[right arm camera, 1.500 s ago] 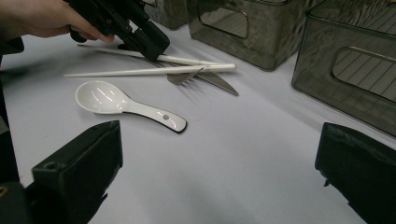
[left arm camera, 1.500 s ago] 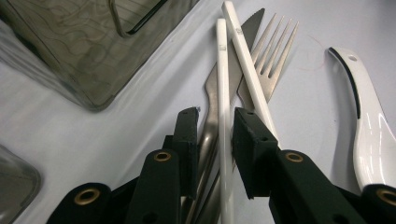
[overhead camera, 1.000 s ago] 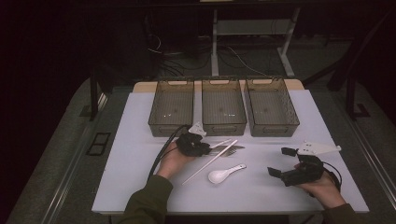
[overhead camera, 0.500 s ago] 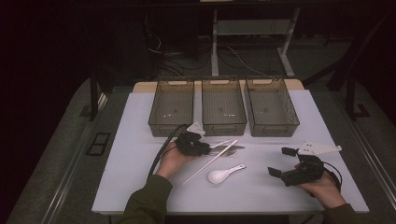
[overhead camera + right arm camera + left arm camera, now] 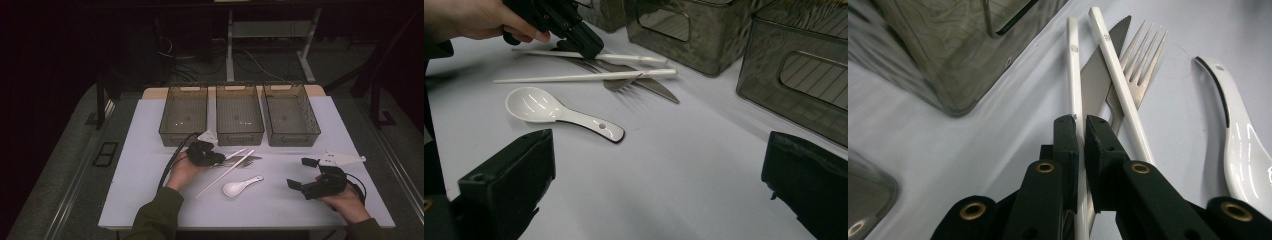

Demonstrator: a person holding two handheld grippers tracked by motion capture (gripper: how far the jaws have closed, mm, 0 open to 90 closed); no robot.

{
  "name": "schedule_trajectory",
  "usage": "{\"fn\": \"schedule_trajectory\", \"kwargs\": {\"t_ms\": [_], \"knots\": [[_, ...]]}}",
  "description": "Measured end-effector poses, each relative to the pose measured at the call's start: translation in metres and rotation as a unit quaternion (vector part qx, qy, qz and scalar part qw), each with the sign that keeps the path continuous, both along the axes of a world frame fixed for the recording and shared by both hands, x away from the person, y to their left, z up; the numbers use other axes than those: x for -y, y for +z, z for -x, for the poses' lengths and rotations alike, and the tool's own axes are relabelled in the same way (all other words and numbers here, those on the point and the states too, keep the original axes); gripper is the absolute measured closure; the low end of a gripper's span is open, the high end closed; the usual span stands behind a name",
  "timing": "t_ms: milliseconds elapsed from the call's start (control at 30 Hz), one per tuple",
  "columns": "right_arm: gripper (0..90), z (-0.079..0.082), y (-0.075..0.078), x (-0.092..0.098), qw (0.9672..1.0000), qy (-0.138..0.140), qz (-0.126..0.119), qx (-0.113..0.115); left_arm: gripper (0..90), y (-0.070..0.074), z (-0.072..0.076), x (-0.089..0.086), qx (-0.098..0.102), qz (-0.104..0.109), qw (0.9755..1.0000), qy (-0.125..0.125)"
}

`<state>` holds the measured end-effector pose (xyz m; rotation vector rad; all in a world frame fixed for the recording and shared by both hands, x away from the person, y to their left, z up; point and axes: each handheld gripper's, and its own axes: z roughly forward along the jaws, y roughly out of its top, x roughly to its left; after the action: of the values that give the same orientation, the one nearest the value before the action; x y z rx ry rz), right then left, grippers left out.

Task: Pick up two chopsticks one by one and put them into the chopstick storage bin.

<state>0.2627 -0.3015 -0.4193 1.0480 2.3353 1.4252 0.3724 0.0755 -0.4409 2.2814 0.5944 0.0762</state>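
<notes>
On the white table (image 5: 150, 200) lie two white chopsticks, a metal knife (image 5: 1094, 75), a fork (image 5: 1143, 65) and a white soup spoon (image 5: 237, 187). My left gripper (image 5: 1080, 122) is low over the table, shut on one white chopstick (image 5: 1074, 65), which runs out between the pads; its jaws have just been closing on it. The second chopstick (image 5: 1118, 75) lies across the fork and knife. The left gripper (image 5: 217, 159) sits just in front of the left bin. My right gripper (image 5: 300, 173) rests near the front right, open, nothing between its jaws; the spoon (image 5: 554, 112) lies ahead of it.
Three dark see-through bins stand side by side at the back of the table: left (image 5: 183, 112), middle (image 5: 239, 112), right (image 5: 290, 112). A black cable (image 5: 170, 165) trails from the left gripper. The person's sleeve (image 5: 155, 215) comes in at the front edge.
</notes>
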Motion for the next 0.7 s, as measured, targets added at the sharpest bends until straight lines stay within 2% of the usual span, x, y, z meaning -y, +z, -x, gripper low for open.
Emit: {"fn": "schedule_trajectory", "kwargs": {"t_ms": [33, 267, 367, 567, 700], "knots": [[0.6, 0.0, 0.0, 0.0, 1.0, 0.0, 0.0, 0.0, 83.3, 0.0, 0.001, 0.001, 0.009, -0.006, 0.9999, -0.003], [0.6, 0.0, 0.0, 0.0, 1.0, 0.0, 0.0, -0.001, 84.0, 0.002, 0.002, 0.002, 0.01, -0.009, 0.9999, -0.001], [0.6, 0.0, 0.0, 0.001, 1.0, -0.001, 0.0, -0.001, 84.0, 0.003, 0.002, 0.001, 0.011, -0.003, 0.9999, 0.004], [0.6, 0.0, 0.0, 0.0, 1.0, 0.0, 0.0, -0.001, 84.2, 0.008, 0.002, -0.001, -0.002, 0.006, 1.0, 0.005], [0.6, 0.0, 0.0, 0.0, 1.0, 0.0, 0.0, 0.0, 84.2, 0.014, 0.003, -0.002, -0.004, 0.013, 0.9999, 0.006]]}}
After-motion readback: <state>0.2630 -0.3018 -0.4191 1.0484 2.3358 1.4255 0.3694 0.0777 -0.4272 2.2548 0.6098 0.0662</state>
